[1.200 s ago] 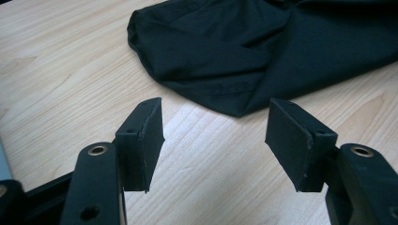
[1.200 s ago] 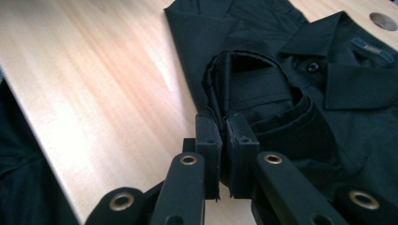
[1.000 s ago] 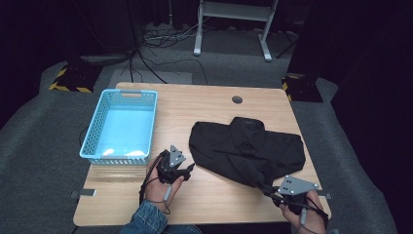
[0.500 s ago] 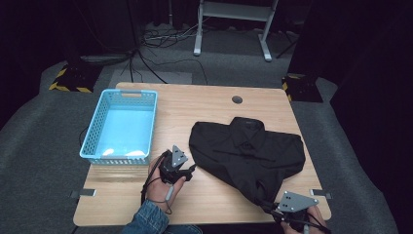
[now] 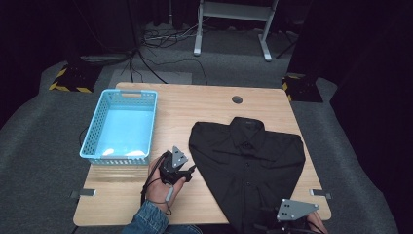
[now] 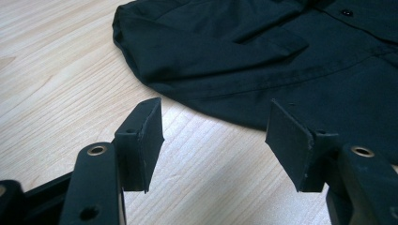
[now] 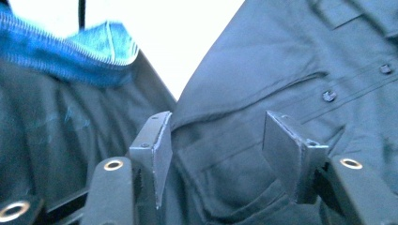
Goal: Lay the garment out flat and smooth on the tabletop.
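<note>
Overhead, blue basket [image 5: 120,127] beside black shirt [image 5: 248,165], close up, right hand-held gripper [image 7: 213,154] just opening over shirt buttons, left hand-held gripper [image 6: 213,140] apart.

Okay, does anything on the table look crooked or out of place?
The black shirt lies askew: its lower end hangs over the table's near edge by the right gripper, whose jaws have just been opening. The blue basket sits square.

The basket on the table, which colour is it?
The basket is light blue, clearest in the high view.
</note>
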A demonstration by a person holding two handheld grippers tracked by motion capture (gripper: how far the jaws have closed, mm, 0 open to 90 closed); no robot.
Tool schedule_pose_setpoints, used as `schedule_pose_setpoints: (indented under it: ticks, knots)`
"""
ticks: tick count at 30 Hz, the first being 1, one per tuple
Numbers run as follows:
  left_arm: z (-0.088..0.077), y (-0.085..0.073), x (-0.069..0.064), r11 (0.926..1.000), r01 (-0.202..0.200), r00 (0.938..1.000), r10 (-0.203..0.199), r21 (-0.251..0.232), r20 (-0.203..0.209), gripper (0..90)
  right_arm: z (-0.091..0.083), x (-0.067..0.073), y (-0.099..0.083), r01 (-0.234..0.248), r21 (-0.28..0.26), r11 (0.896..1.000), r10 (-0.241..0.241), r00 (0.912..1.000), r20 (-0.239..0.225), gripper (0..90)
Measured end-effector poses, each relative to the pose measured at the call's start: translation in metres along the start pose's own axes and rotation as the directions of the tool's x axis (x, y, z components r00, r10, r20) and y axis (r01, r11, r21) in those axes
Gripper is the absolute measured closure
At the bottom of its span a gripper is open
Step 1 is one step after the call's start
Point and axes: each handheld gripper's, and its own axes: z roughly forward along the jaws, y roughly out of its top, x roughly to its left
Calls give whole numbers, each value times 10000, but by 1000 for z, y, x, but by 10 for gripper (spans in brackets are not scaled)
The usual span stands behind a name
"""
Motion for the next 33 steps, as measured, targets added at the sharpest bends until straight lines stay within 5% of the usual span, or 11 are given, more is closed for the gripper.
schedule_pose_setpoints:
  ticks: [10,23,33]
  knots:
    - [-3,-5,1,9999,24,9999,-22,108,-151,366,24,-41,-7,-1009,-515,9936,1071,9848,1369,408]
    - [-11,-13,3,9996,166,9992,-158,220,-361,358,53,-70,6,-1321,-775,9882,1441,9734,1781,426]
    - [-12,-14,4,9996,155,9992,-147,221,-379,358,78,-78,25,-1245,-671,9900,1347,9745,1792,430]
